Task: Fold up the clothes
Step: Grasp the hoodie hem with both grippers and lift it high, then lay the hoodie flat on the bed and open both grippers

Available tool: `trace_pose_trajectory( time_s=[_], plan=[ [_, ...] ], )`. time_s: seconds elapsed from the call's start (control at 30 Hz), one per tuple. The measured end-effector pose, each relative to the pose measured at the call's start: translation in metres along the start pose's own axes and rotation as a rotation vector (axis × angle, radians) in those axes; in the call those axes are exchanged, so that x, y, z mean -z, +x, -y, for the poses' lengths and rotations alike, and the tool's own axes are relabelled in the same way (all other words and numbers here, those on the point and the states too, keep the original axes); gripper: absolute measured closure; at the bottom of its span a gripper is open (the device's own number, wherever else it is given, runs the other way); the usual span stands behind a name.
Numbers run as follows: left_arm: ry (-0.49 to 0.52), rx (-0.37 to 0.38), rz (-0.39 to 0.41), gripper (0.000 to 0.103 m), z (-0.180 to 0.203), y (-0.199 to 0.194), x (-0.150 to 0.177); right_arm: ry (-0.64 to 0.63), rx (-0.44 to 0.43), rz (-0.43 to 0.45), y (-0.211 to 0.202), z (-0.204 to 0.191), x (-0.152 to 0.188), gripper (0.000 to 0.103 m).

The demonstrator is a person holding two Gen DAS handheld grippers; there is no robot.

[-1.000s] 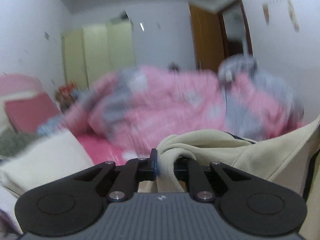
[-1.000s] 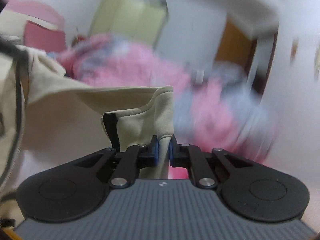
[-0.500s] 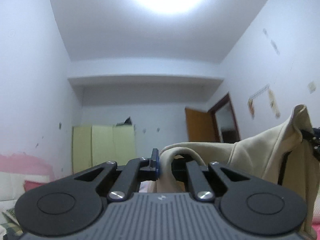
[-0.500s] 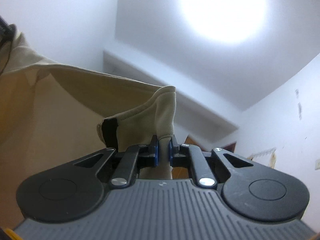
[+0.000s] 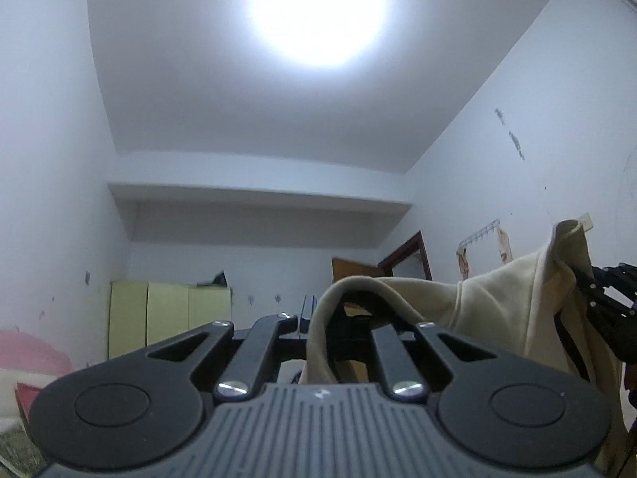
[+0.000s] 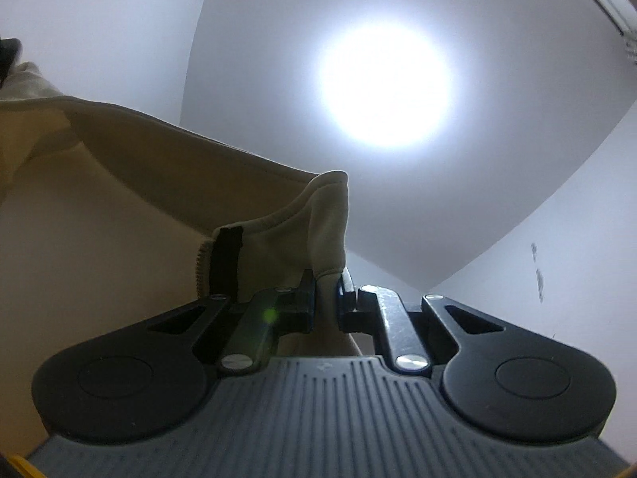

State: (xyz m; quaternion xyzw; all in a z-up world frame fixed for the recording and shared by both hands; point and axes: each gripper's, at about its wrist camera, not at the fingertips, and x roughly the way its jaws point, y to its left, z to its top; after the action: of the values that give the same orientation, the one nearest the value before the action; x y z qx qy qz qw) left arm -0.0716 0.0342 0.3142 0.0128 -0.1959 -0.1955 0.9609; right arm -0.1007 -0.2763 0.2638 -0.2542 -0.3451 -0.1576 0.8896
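As both tilt higher, garment [image 6: 119,207] still clamped

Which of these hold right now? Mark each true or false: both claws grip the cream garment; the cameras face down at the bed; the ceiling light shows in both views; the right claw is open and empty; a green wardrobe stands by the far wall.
1. Both the left claw and right claw grip the cream garment. True.
2. The cameras face down at the bed. False: both tilt up toward the ceiling.
3. The ceiling light shows in both views. True.
4. The right claw is open and empty. False: it is shut on a fold of the garment.
5. A green wardrobe stands by the far wall. True.
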Motion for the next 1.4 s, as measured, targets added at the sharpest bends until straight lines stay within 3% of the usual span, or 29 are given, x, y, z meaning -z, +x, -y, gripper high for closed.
trace_pose_trajectory(
  time_s=[0.17, 0.3, 0.47, 0.63, 0.73, 0.8, 0.9, 0.93, 1.0, 1.07, 1.1, 1.13, 1.23, 1.4],
  plan=[
    [-0.064, -0.021, -0.118, 0.095, -0.017, 0.051, 0.048, 0.001, -0.066, -0.105, 0.035, -0.023, 0.047, 0.095],
    [-0.076, -0.068, -0.235, 0.095, -0.034, 0.11, 0.11, -0.095, -0.113, -0.194, 0.073, -0.071, 0.108, 0.095],
    [-0.076, -0.169, -0.475, 0.095, -0.062, 0.199, 0.229, -0.185, -0.253, -0.356, 0.125, -0.148, 0.213, 0.095],
    [-0.061, -0.238, -0.797, 0.094, -0.086, 0.271, 0.376, -0.116, -0.444, -0.638, 0.167, -0.226, 0.34, 0.095],
    [-0.079, -0.267, -0.965, 0.091, -0.099, 0.283, 0.459, -0.062, -0.547, -0.841, 0.177, -0.272, 0.419, 0.095],
    [-0.079, -0.289, -1.052, 0.084, -0.108, 0.268, 0.502, -0.029, -0.61, -0.975, 0.18, -0.302, 0.47, 0.095],
    [-0.039, -0.32, -1.172, 0.056, -0.108, 0.27, 0.55, -0.025, -0.624, -1.058, 0.16, -0.315, 0.477, 0.09],
    [-0.029, -0.321, -1.2, 0.044, -0.108, 0.273, 0.557, -0.023, -0.628, -1.086, 0.154, -0.319, 0.479, 0.083],
    [-0.023, -0.33, -1.214, 0.04, -0.11, 0.269, 0.566, -0.02, -0.636, -1.141, 0.141, -0.327, 0.484, 0.079],
    [-0.05, -0.33, -1.208, 0.029, -0.119, 0.263, 0.56, -0.017, -0.645, -1.196, 0.128, -0.335, 0.489, 0.061],
    [-0.069, -0.329, -1.198, 0.027, -0.121, 0.263, 0.551, -0.01, -0.646, -1.221, 0.123, -0.338, 0.491, 0.04],
    [-0.08, -0.331, -1.18, 0.025, -0.12, 0.261, 0.539, 0.041, -0.629, -1.225, 0.124, -0.328, 0.489, 0.031],
    [-0.081, -0.335, -1.118, 0.018, -0.117, 0.249, 0.494, 0.174, -0.637, -1.242, 0.103, -0.291, 0.462, 0.027],
    [-0.093, -0.208, -1.031, 0.014, -0.091, 0.208, 0.404, 0.397, -0.645, -1.263, 0.067, -0.228, 0.415, 0.027]
  ],
)
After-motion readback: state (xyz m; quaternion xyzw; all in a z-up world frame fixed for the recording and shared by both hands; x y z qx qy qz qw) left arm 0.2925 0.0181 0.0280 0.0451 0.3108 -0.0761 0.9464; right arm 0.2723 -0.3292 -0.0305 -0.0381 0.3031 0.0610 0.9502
